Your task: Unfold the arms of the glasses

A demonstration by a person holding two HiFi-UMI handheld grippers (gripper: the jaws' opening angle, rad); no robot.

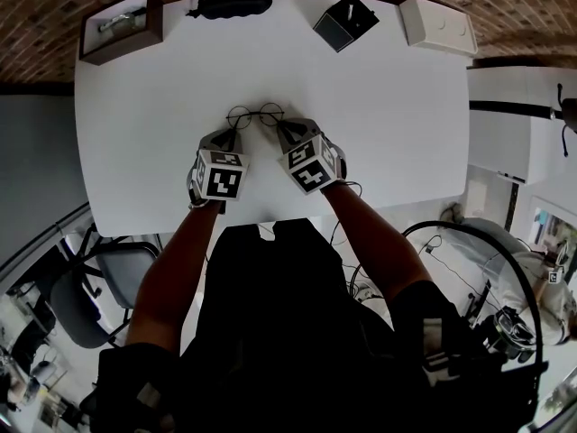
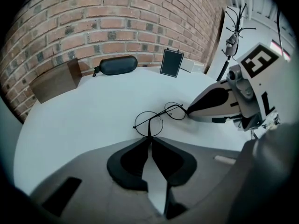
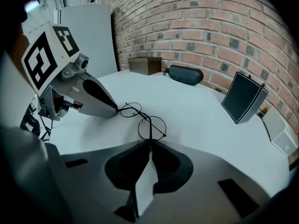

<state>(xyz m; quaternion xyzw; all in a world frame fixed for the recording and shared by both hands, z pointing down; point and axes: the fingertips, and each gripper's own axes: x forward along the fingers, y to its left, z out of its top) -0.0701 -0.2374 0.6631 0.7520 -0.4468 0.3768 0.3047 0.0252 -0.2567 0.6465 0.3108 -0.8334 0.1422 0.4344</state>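
Thin round wire-rimmed glasses (image 1: 255,114) lie on the white table (image 1: 135,152), just past both grippers. In the left gripper view the glasses (image 2: 154,120) sit at the jaw tips, and my left gripper (image 2: 150,138) is shut on the thin arm that runs back from the nearer lens. In the right gripper view the glasses (image 3: 145,120) lie the same way, with my right gripper (image 3: 150,141) shut on the other arm. From the head view the left gripper (image 1: 234,133) and the right gripper (image 1: 275,126) converge on the frame from the near side, close together.
Along the table's far edge by the brick wall stand a brown open box (image 1: 122,25), a black glasses case (image 1: 234,1), a dark upright box (image 1: 345,22) and a white box (image 1: 437,23). A chair (image 1: 86,296) stands below the table's left near corner.
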